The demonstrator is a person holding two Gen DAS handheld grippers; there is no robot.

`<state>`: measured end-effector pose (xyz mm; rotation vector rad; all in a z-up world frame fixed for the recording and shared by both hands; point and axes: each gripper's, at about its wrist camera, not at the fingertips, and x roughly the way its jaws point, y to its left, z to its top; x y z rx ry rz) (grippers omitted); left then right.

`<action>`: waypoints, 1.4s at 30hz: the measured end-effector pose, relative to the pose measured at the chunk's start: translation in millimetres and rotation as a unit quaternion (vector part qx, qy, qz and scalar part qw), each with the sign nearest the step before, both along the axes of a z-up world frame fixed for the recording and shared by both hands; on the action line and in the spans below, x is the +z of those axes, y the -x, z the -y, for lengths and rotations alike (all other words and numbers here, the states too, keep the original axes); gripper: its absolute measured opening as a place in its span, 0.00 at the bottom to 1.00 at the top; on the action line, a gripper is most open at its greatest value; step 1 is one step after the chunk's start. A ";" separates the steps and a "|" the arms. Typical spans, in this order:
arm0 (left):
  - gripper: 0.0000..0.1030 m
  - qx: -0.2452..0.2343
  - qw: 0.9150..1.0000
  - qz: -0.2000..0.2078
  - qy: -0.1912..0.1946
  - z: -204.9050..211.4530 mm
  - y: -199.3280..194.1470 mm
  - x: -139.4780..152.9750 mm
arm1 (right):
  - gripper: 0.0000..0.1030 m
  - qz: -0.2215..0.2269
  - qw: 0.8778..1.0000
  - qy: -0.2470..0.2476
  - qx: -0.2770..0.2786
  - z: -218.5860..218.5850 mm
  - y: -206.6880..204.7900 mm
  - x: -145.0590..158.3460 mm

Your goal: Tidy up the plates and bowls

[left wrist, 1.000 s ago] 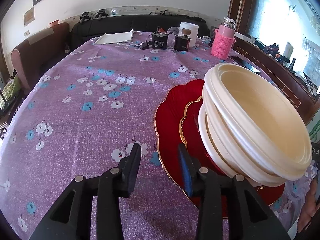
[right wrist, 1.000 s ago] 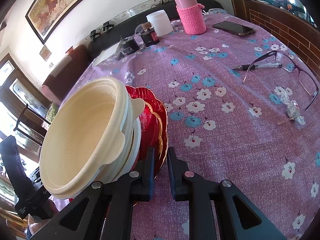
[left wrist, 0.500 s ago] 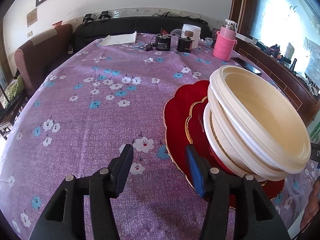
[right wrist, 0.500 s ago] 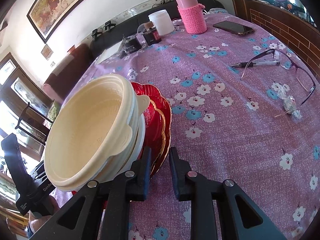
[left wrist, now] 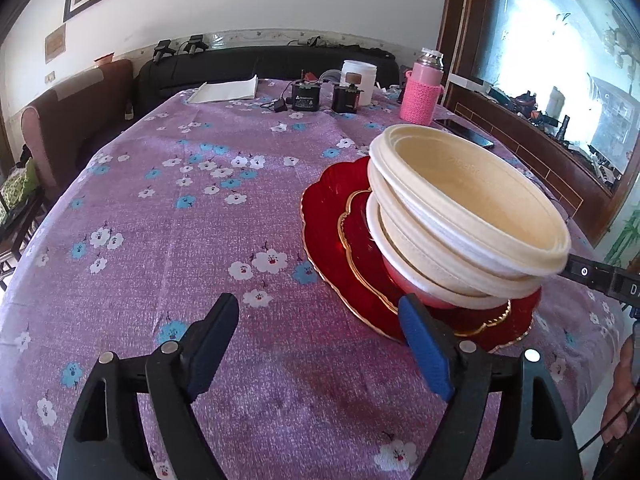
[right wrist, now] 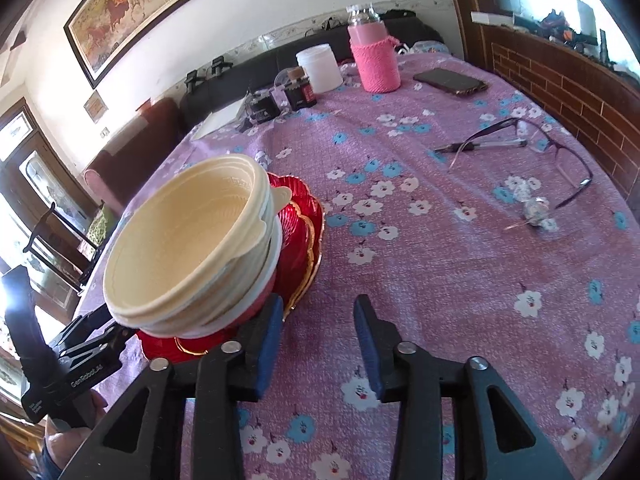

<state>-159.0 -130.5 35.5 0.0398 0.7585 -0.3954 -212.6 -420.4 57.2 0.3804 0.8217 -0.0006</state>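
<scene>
Two red plates (left wrist: pixel 332 216) lie stacked near the table's (left wrist: pixel 168 240) near edge, bearing about four nested cream bowls (left wrist: pixel 472 196). Both the left gripper (left wrist: pixel 320 336) and right gripper (right wrist: pixel 316 332) are opening, empty, wider than a second ago.

Cream bowls (left wrist: pixel 472 204) on gold-rimmed red plates (left wrist: pixel 332 216); purple tablecloth (left wrist: pixel 168 216) with white-and-blue flowers.

Bare cloth (left wrist: pixel 168 216) left of bowl stack (left wrist: pixel 460 216); glasses (right wrist: pixel 532 152) right.
</scene>
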 end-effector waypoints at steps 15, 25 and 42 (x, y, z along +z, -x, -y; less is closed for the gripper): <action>1.00 0.000 0.991 0.122 -0.047 -2.0 46.7 16.7 | 0.91 0.083 0.989 0.107 -0.058 -8.0 28.0 -5.1; 1.00 0.009 0.990 0.130 -0.052 0.3 39.7 12.5 | 0.92 0.092 0.989 0.094 -0.065 3.6 22.2 -12.9; 1.00 0.009 0.989 0.117 -0.091 6.8 39.7 4.5 | 0.92 0.104 0.987 0.103 -0.071 -0.5 27.7 -9.7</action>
